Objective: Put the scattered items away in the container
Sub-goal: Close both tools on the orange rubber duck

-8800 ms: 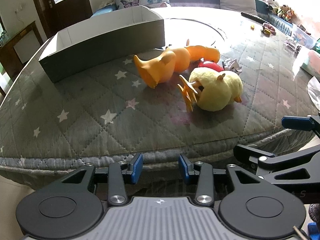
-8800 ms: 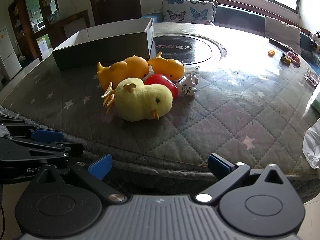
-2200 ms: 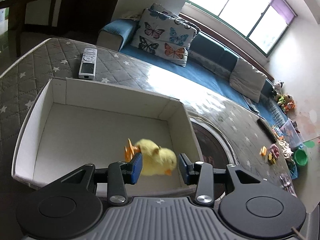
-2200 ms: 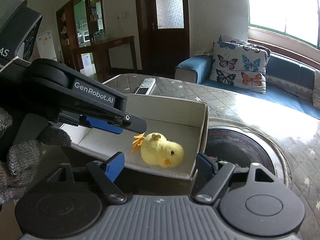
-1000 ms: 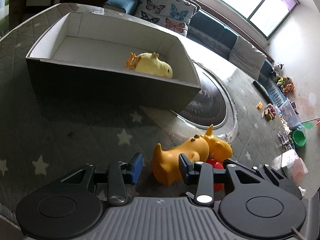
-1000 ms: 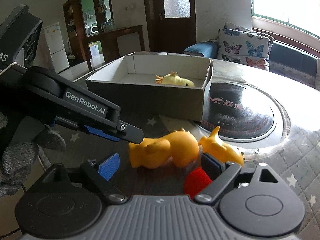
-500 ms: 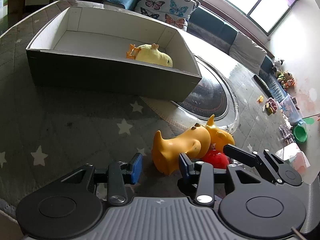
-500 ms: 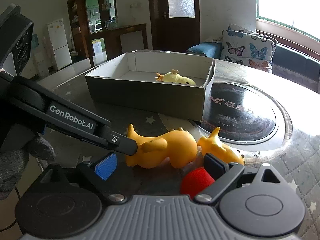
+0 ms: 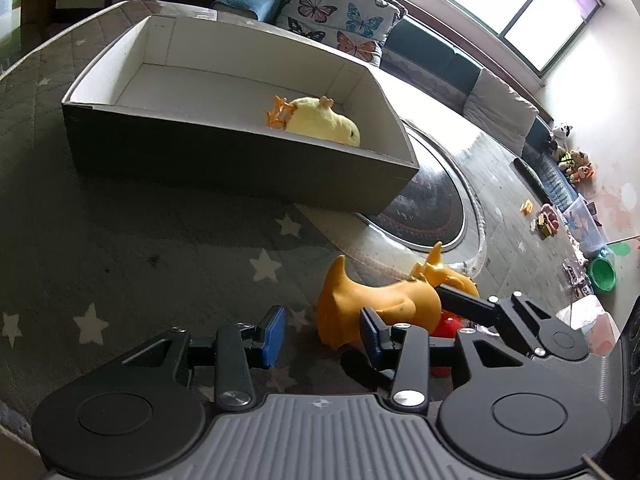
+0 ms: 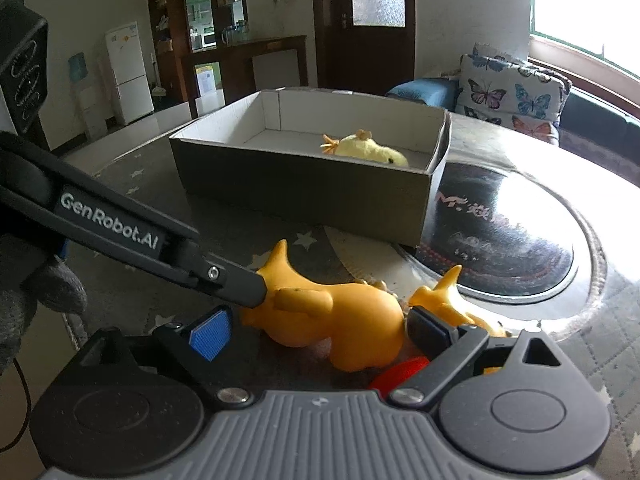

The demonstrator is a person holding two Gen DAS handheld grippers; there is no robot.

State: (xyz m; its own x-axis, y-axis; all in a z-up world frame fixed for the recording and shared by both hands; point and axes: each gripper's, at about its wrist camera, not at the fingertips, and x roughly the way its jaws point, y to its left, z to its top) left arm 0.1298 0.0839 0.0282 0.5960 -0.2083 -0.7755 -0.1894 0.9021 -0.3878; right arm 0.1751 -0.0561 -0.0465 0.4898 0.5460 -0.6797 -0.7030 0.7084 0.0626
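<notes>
Inside the box [image 9: 224,168] lies the yellow plush chick [image 9: 320,122], already tidied. Short of the box, on the star-patterned cloth [image 9: 120,248], the big orange duck [image 10: 340,320] lies on its side; both the left gripper [image 9: 322,332] and right gripper [image 10: 320,330], jaws spread and empty, close on it, the left having just been widening, likely for the next pickup.

a shallow grey cardboard box with white inside [image 9: 224,168] holds a fluffy yellow plush chick [image 9: 320,120] lying on its side; a large orange rubber duck [image 10: 340,320] lies tipped beside a smaller orange duck [image 10: 452,300]; a red ball [image 9: 448,328] sits against them
</notes>
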